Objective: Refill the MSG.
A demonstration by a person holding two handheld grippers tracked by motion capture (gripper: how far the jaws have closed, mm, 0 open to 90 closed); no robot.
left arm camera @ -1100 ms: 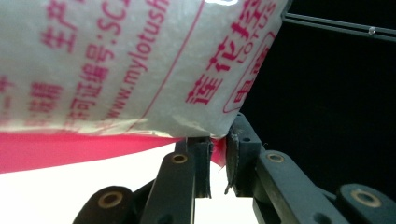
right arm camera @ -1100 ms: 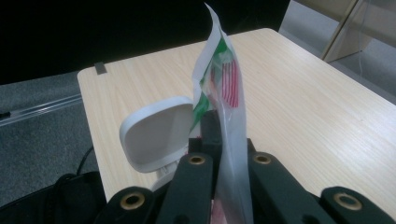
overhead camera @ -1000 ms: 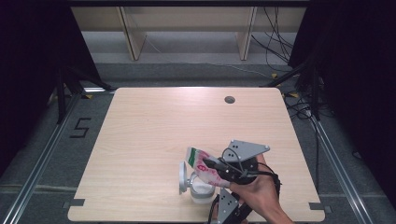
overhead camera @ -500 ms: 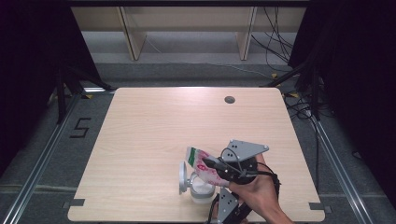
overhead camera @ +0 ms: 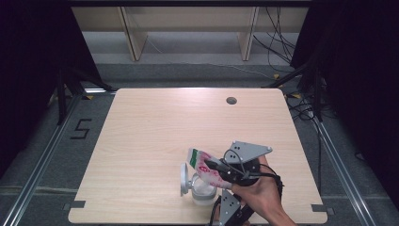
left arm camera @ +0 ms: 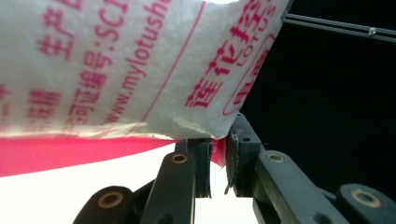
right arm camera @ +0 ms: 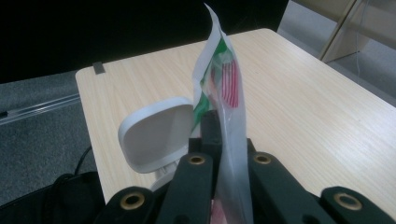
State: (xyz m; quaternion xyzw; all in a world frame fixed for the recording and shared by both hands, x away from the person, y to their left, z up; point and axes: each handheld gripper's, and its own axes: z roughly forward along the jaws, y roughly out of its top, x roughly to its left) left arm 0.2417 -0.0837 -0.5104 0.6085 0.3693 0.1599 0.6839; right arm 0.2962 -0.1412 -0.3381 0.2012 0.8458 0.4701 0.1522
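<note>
A white plastic bag (overhead camera: 201, 161) with red and green print hangs tilted over a clear container (overhead camera: 203, 192) near the table's front edge. The container's white lid (overhead camera: 184, 179) stands open at its left. My right gripper (overhead camera: 212, 166), held by a hand, is shut on the bag's right end. In the right gripper view the bag (right arm camera: 224, 79) rises edge-on between my right gripper's (right arm camera: 224, 135) jaws, with the lid (right arm camera: 156, 130) just behind. My left gripper (left arm camera: 218, 154) pinches a lower corner of the bag (left arm camera: 116, 65). Its body (overhead camera: 230, 206) shows below the hand.
The wooden table (overhead camera: 155, 132) has a round cable hole (overhead camera: 231, 100) at its far right. Wooden shelf legs (overhead camera: 134, 42) and cables (overhead camera: 282, 42) lie on the floor beyond. A metal rail (overhead camera: 42, 160) runs along the left side.
</note>
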